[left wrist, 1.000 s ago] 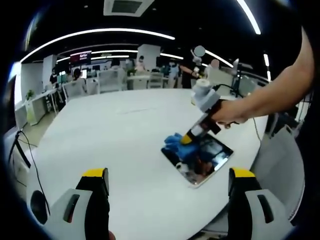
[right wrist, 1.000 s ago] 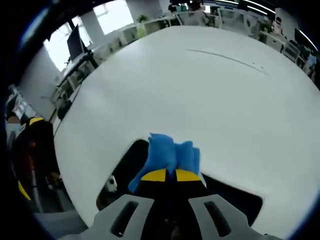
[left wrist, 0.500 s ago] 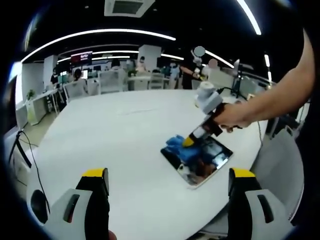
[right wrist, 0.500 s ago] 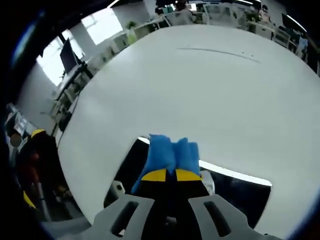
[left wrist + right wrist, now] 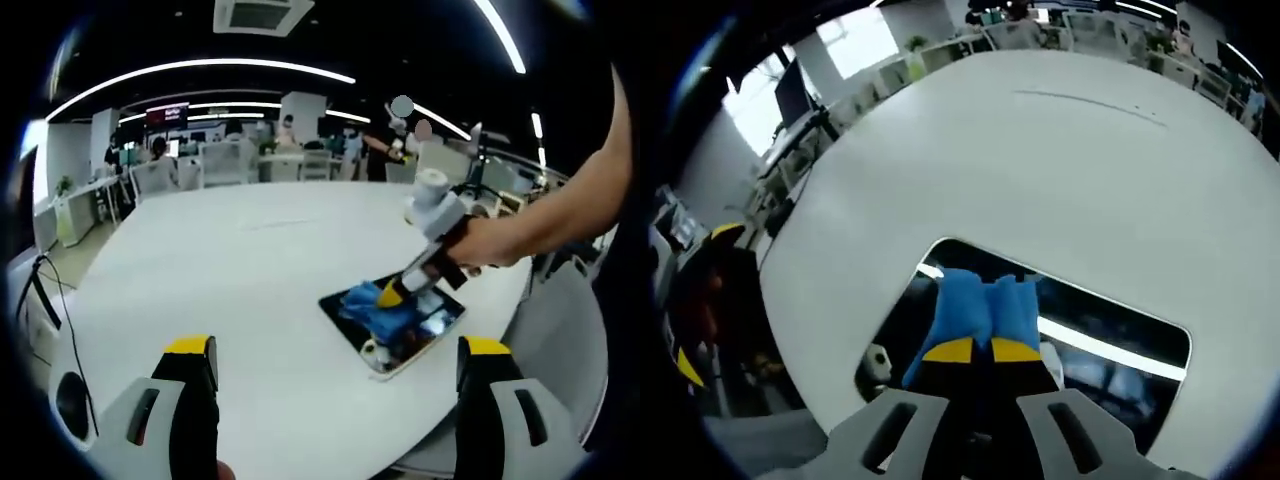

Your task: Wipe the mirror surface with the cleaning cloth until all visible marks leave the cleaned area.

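Observation:
A rectangular mirror (image 5: 432,322) lies flat on the white table (image 5: 230,280), near its right edge. My right gripper (image 5: 390,294) is shut on a blue cleaning cloth (image 5: 375,308) and presses it onto the glass. In the right gripper view the cloth (image 5: 978,306) sticks out past the yellow-tipped jaws of the right gripper (image 5: 971,350), over the dark reflecting mirror (image 5: 1110,340). My left gripper (image 5: 338,352) hangs open above the near table edge, well short of the mirror, with nothing between its fingers.
A person's bare arm (image 5: 560,205) reaches in from the right holding the right gripper. A chair (image 5: 565,330) stands by the table's right edge. Desks, chairs and people fill the office behind. The table's left and far parts are bare.
The right gripper has slid the cloth from the mirror's far-left corner toward its middle, so more of the glass lies under and around the cloth. The left gripper has not moved.

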`<action>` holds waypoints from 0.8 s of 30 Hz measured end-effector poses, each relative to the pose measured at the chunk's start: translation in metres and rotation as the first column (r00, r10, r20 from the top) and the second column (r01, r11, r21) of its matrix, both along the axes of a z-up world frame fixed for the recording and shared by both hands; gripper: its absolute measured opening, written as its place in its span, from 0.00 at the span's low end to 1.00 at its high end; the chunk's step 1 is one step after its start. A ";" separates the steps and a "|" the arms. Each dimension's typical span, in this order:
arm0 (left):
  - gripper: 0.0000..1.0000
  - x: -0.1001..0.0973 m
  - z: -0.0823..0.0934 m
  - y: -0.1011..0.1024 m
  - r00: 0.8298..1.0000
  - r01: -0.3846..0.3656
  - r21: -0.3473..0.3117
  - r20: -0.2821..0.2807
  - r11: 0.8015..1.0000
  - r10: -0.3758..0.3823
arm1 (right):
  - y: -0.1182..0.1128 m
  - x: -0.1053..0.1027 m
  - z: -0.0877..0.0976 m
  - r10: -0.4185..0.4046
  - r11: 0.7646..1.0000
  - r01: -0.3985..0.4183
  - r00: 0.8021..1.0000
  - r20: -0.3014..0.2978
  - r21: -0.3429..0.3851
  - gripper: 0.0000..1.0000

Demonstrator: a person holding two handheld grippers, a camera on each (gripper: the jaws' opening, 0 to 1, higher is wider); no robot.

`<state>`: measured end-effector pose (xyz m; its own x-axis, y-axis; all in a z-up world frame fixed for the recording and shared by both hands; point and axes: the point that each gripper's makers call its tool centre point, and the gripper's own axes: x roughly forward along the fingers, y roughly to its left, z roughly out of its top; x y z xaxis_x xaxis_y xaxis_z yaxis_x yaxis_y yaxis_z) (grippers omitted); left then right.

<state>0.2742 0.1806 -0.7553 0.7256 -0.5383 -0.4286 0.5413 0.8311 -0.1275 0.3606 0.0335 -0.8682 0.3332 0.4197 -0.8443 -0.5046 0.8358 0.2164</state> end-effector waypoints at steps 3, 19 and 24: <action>0.99 0.001 0.001 -0.001 1.000 0.000 0.000 0.002 1.000 0.000 | 0.000 -0.003 0.000 0.001 1.000 -0.001 1.000 -0.003 0.003 0.00; 0.99 0.001 0.002 -0.004 1.000 -0.001 -0.005 0.011 1.000 0.001 | 0.000 -0.028 0.000 0.015 1.000 -0.015 1.000 -0.019 0.017 0.00; 0.99 0.000 0.003 -0.003 1.000 -0.002 -0.004 0.012 1.000 0.002 | 0.000 -0.035 0.000 0.022 1.000 -0.022 0.999 -0.024 0.016 0.00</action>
